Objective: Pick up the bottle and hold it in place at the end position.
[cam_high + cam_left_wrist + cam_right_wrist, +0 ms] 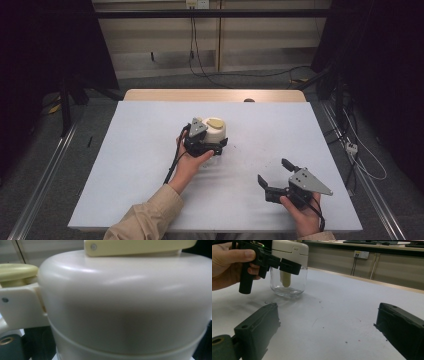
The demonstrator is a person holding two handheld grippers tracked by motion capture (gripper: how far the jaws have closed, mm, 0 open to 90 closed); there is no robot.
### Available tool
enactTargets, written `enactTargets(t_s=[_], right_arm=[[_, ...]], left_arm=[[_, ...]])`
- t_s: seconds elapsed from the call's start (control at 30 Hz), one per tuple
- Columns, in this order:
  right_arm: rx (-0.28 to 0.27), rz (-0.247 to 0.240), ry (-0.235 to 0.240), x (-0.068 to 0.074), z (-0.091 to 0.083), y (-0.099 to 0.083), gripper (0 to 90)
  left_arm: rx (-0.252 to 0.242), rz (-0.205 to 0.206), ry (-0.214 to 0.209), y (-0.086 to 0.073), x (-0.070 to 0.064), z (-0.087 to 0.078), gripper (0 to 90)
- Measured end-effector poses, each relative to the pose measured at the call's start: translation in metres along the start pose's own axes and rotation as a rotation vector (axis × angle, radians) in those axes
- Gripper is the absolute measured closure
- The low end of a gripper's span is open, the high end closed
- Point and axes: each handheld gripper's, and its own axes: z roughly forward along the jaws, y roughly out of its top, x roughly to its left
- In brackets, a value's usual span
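Black jaws of the left gripper point(214, 148) clamp the clear glass jar with a cream plastic lid point(216, 131), just below that lid, near the middle of the pale grey table point(140, 165). A yellowish flap point(140, 247) tops the lid. The right gripper point(274, 172) hovers near the table's right front corner, jaws spread wide, holding nothing.

I'm working in what looks like a lab or recording room. Under my fingers point(204, 156) lies a plain white table point(125, 165), bare like a test bench. Ahead of them, black curtains point(45, 45) hang on both sides and cables point(200, 65) run from a wall socket point(196, 4) across the grey floor point(35, 165). Farther off stand pale cabinets point(387, 267) with power outlets point(360, 254).
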Motion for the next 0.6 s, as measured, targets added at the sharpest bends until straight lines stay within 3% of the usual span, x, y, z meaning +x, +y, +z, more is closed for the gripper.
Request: enactTargets(t_s=[0.23,0.4,0.6], right_arm=[[-0.002,0.001,0.002,-0.0002,-0.0002,0.0002,3.6],[-0.002,-0.001,0.002,-0.0002,-0.0002,0.0000,3.6],[-0.001,0.001,0.003,-0.0002,0.0001,0.0000,3.6]], left_arm=[[-0.016,0.002,-0.006,0.0006,-0.0028,0.0015,5.2],[-0.012,-0.014,0.008,-0.0015,-0.0011,0.0049,5.2],[-0.017,0.000,0.023,-0.0016,-0.0002,0.0060,5.2]])
